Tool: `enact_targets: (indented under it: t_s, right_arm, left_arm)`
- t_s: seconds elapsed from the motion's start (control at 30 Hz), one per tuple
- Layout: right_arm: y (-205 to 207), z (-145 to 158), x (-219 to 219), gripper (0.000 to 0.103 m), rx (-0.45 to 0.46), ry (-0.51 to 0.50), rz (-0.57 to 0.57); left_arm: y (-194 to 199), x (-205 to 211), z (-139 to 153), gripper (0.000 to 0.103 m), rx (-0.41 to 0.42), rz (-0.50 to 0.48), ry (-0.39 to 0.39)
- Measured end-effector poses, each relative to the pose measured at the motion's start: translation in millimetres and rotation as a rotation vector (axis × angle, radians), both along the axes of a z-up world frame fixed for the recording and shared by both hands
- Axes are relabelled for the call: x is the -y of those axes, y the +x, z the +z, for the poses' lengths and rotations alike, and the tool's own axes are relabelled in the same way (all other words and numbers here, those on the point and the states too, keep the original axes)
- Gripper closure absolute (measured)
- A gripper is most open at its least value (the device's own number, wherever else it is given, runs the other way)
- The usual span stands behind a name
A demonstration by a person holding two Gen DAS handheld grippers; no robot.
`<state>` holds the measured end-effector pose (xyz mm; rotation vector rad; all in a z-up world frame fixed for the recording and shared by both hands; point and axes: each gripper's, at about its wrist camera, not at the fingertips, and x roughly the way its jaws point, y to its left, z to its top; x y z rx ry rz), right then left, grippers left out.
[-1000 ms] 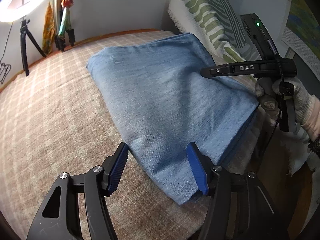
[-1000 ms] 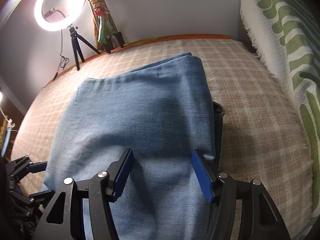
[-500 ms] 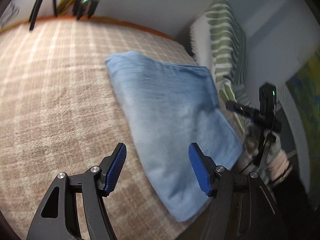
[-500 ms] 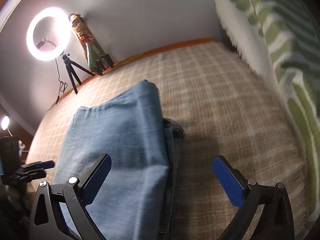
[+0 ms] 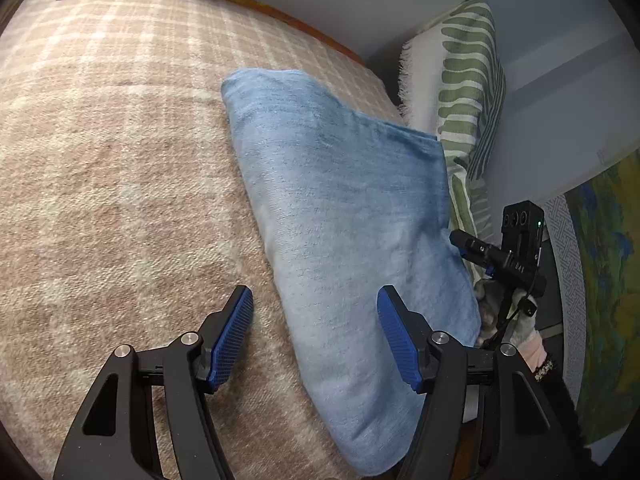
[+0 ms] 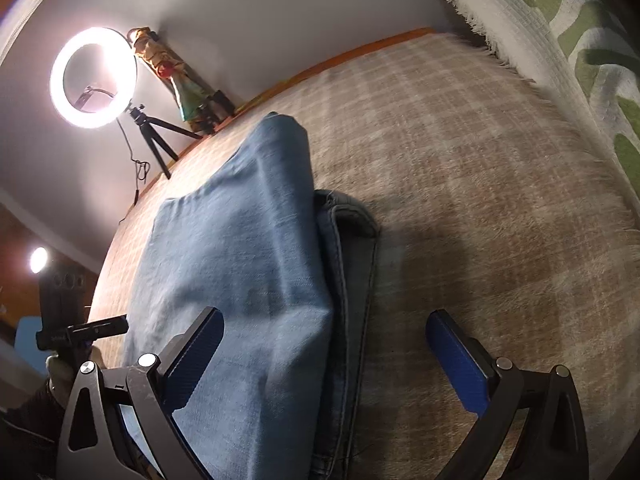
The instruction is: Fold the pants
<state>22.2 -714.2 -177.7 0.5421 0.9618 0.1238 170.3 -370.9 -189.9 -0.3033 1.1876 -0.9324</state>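
A: What takes up most of the view?

B: A bed under a tan checked blanket (image 5: 120,184), with a wooden edge along the far side. At its right side lies a white throw with green stripes (image 5: 468,80).

A: And the pants?

B: The pants (image 5: 352,216) lie folded into a thick blue denim bundle on the blanket, near the right side of the bed. From the right wrist view a darker seamed layer (image 6: 352,280) sticks out from under the top fold on its right.

A: What stands at the far wall?

B: A lit ring light (image 6: 94,76) on a small tripod, with a colourful bundle propped beside it.

A: How are the grippers?

B: The left gripper (image 5: 316,336) hangs just above the near left edge of the pants, its jaws apart and empty; one blue pad is over the blanket, the other over the denim. The right gripper (image 6: 328,364) has just been opening and now stands spread wide, released, with the right edge of the pants below the gap and no pad pressing on it.
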Motion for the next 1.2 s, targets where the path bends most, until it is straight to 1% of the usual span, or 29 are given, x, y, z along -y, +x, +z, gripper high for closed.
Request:
enact_targets:
  t_s: [0.07, 0.13, 0.27, 0.33, 0.4, 0.47, 0.5, 0.53, 0.57, 0.6, 0.63, 0.7, 0.77, 0.83, 0.93, 1.07, 1.17, 1.2]
  right_arm:
    - [-1.7, -1.1, 2.2, 0.002, 0.01, 0.037, 0.012]
    - [-4.5, -3.2, 3.2, 0.009, 0.027, 0.103, 0.035]
    - [-3.3, -7.9, -3.6, 0.015, 0.073, 0.146, 0.03]
    - [1.8, -12.5, -9.2, 0.034, 0.071, 0.194, 0.047]
    - [7.5, -13.5, -22.2, 0.036, 0.076, 0.176, 0.055]
    - [10.4, -9.1, -36.0, 0.042, 0.061, 0.102, 0.043]
    - [11.4, -6.3, -41.9, 0.05, 0.047, 0.064, 0.036]
    - [11.1, -2.0, -45.7, 0.068, 0.049, 0.048, 0.032]
    - [9.3, 3.5, -47.6, 0.074, 0.058, 0.035, 0.021]
    - [7.6, 10.7, -49.9, 0.083, 0.066, 0.01, 0.006]
    - [7.2, 18.9, -54.7, 0.086, 0.069, -0.028, 0.001]
    - [8.6, 33.4, -67.5, 0.088, 0.069, -0.113, 0.002]
    - [13.2, 47.3, -78.7, 0.089, 0.076, -0.172, 0.005]
    - [16.3, 62.4, -83.1, 0.092, 0.1, -0.209, 0.002]
    - [30.0, 87.1, -89.2, 0.094, 0.14, -0.253, 0.005]
    - [57.7, 112.8, -86.9, 0.095, 0.183, -0.298, -0.005]
    - [87.6, 129.8, -84.4, 0.095, 0.219, -0.368, -0.009]
    - [98.3, 133.8, -82.0, 0.095, 0.229, -0.377, -0.013]
  left_arm:
    - [1.0, 1.9, -0.1, 0.039, 0.0, -0.003, -0.008]
    - [4.6, 4.1, -1.1, 0.038, -0.01, 0.002, -0.028]
    - [7.6, 9.9, -4.5, 0.038, -0.031, -0.016, -0.061]
    - [8.4, 17.4, -5.1, 0.038, -0.034, -0.036, -0.077]
    - [9.4, 22.3, -4.7, 0.039, -0.03, -0.038, -0.086]
    - [9.7, 25.4, -3.9, 0.041, -0.022, -0.038, -0.086]
    - [9.1, 28.3, -2.2, 0.043, -0.009, -0.042, -0.083]
    - [8.1, 30.6, -0.6, 0.06, 0.009, -0.049, -0.076]
    - [7.3, 31.1, 0.6, 0.074, 0.029, -0.047, -0.061]
    - [7.3, 32.2, 2.6, 0.075, 0.048, -0.049, -0.055]
    - [7.9, 31.6, 4.7, 0.081, 0.057, -0.051, -0.066]
    - [8.9, 28.9, 9.4, 0.085, 0.076, -0.053, -0.079]
    - [8.7, 28.4, 16.5, 0.088, 0.11, -0.066, -0.077]
    - [10.4, 28.2, 25.1, 0.089, 0.14, -0.077, -0.089]
    - [19.7, 30.8, 42.4, 0.09, 0.187, -0.082, -0.1]
    - [44.4, 37.7, 62.4, 0.09, 0.248, -0.075, -0.102]
    - [71.2, 43.7, 78.5, 0.09, 0.291, -0.063, -0.108]
    - [80.8, 47.4, 84.1, 0.09, 0.316, -0.062, -0.107]
